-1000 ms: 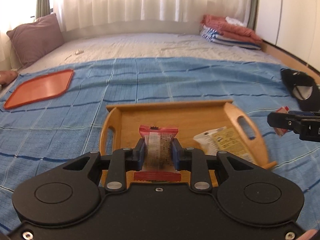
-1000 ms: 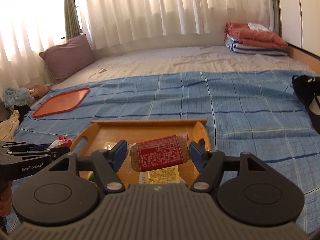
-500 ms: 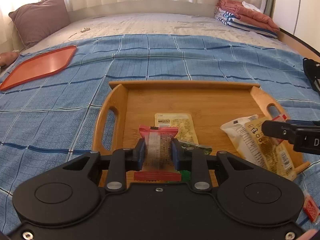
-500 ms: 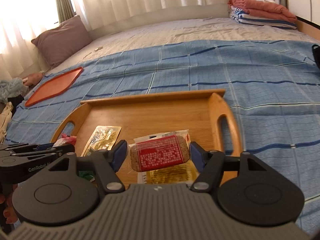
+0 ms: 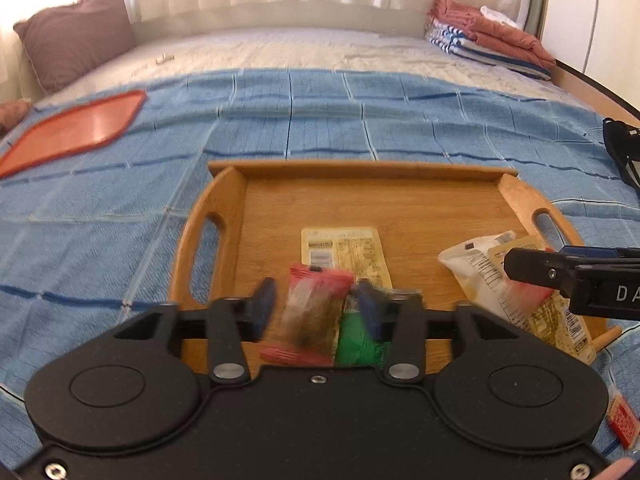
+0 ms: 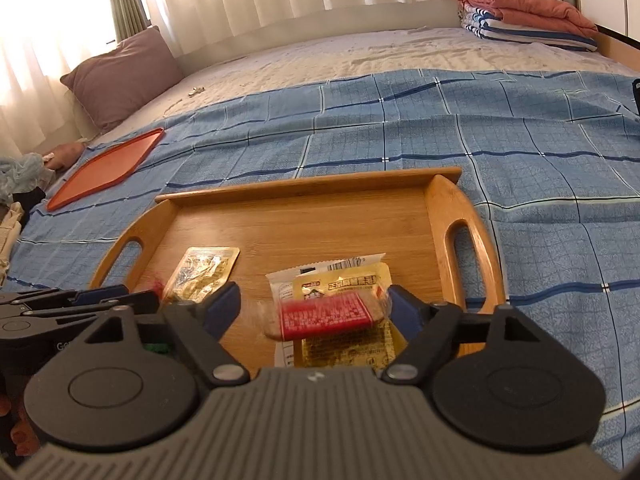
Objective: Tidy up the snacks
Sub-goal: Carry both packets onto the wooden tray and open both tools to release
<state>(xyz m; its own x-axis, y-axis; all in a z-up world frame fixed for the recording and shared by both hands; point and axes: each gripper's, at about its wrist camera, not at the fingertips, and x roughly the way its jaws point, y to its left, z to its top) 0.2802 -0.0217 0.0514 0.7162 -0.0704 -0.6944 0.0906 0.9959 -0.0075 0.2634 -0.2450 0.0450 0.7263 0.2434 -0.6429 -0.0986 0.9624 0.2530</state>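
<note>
A wooden tray (image 5: 400,208) (image 6: 304,220) with handles lies on the blue checked blanket. My left gripper (image 5: 316,300) is open; a red-ended snack bar (image 5: 310,312), blurred, drops between its fingers over the tray's near edge, beside a green packet (image 5: 356,340). My right gripper (image 6: 316,310) is open; a red-labelled snack bar (image 6: 324,316), blurred, falls loose between its fingers above a white packet (image 6: 320,276) and a yellow packet (image 6: 348,344). Another yellow packet (image 5: 344,252) (image 6: 202,268) lies flat in the tray. The right gripper's fingers (image 5: 560,272) show in the left wrist view.
An orange lid (image 5: 68,132) (image 6: 104,168) lies on the blanket at far left. A purple pillow (image 5: 76,36) and folded bedding (image 5: 488,36) sit at the back. A black object (image 5: 622,152) is at the right edge. A small red packet (image 5: 620,424) lies outside the tray.
Both grippers have opened and let go of their snack bars, which now drop toward the tray. Both have moved closer over the tray.
</note>
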